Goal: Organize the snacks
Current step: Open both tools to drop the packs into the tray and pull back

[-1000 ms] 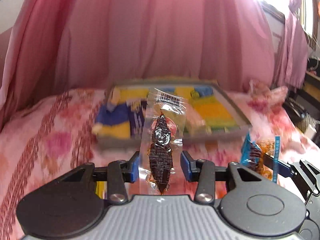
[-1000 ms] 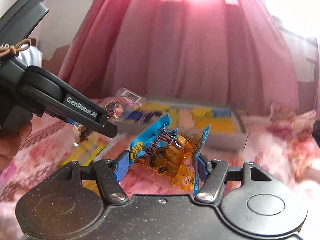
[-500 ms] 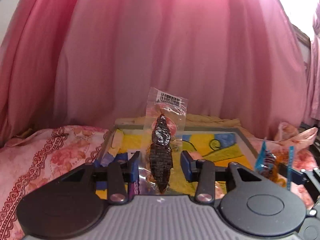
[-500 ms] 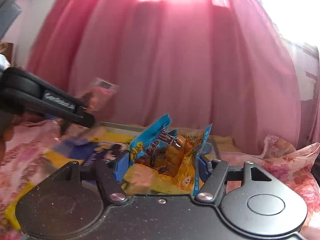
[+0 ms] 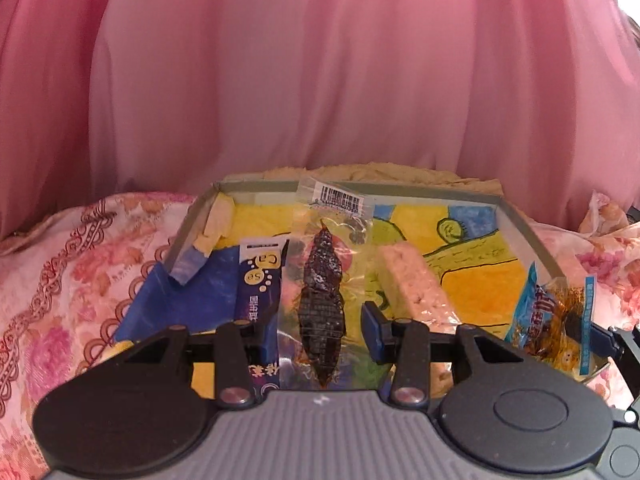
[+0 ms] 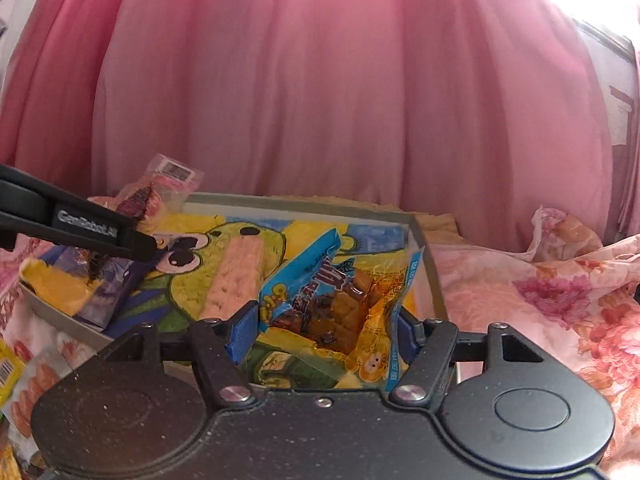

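Ahead of both your tools lies a bed cover (image 6: 540,280) of pink floral cloth. A shallow grey tray (image 5: 532,236) rests directly on it, just beyond your fingertips, its floor lined with a yellow-and-green drawing. Down to the left of your right tool, a yellow packet (image 6: 8,372) and a clear pack of pink sausages (image 6: 34,384) lie on the cloth, just beside the tray's near edge.

Glossy clear plastic wrapper (image 5: 326,264), matt grey tray (image 6: 434,280), pink cloth curtain (image 5: 320,80).
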Available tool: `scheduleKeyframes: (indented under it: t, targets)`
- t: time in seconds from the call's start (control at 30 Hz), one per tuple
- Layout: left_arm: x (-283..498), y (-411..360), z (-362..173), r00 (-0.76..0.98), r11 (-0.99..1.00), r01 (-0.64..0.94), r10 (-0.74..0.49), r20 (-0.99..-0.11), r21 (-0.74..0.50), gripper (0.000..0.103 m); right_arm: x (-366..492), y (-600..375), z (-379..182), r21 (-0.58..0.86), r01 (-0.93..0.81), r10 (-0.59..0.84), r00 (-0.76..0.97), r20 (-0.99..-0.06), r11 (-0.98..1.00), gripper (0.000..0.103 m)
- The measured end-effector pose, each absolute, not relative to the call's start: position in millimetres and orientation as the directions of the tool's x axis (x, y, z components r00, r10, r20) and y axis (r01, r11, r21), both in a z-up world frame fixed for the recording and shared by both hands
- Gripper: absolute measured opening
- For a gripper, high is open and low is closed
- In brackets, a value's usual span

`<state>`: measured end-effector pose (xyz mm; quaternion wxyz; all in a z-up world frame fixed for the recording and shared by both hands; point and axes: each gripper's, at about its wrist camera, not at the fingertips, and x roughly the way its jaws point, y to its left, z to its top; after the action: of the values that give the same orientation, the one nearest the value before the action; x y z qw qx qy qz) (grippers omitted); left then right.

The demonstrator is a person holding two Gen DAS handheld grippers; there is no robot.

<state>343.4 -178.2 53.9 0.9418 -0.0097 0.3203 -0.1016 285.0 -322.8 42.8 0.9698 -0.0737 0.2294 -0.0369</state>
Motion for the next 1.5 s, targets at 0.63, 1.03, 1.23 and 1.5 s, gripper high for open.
scheduleKeyframes:
  t: [0.63, 1.03, 1.23, 1.5]
  targets:
    - [344.0, -172.9, 54.7, 0.759, 0.984, 0.139, -0.180, -0.626, -0.114, 0.084, 292.3, -328.3, 43.6, -0.159, 0.037, -0.106, 0.884, -0.455, 0.987, 0.089]
    - [286.8, -133.7, 105.3, 0.859, 0.981, 0.088, -0.162, -0.485, -0.171, 0.102, 230.6, -322.6, 109.2, -0.103, 0.056, -0.085, 0.951, -0.299, 0.993, 0.102]
    - [244.8, -116.0, 116.7, 0.882, 0.981, 0.085, -0.155, -0.445, -0.174, 0.103, 184.3, -307.8, 129.0, -0.094, 0.041, -0.063, 0.968, -0.244, 0.995, 0.102]
    - [191.5, -91.5, 117.5, 0.901, 0.983, 0.081, -0.144, -0.410, -0.167, 0.103, 128.3, -290.3, 133.7, -0.091, 0.046, -0.064, 0.976, -0.209, 0.995, 0.102]
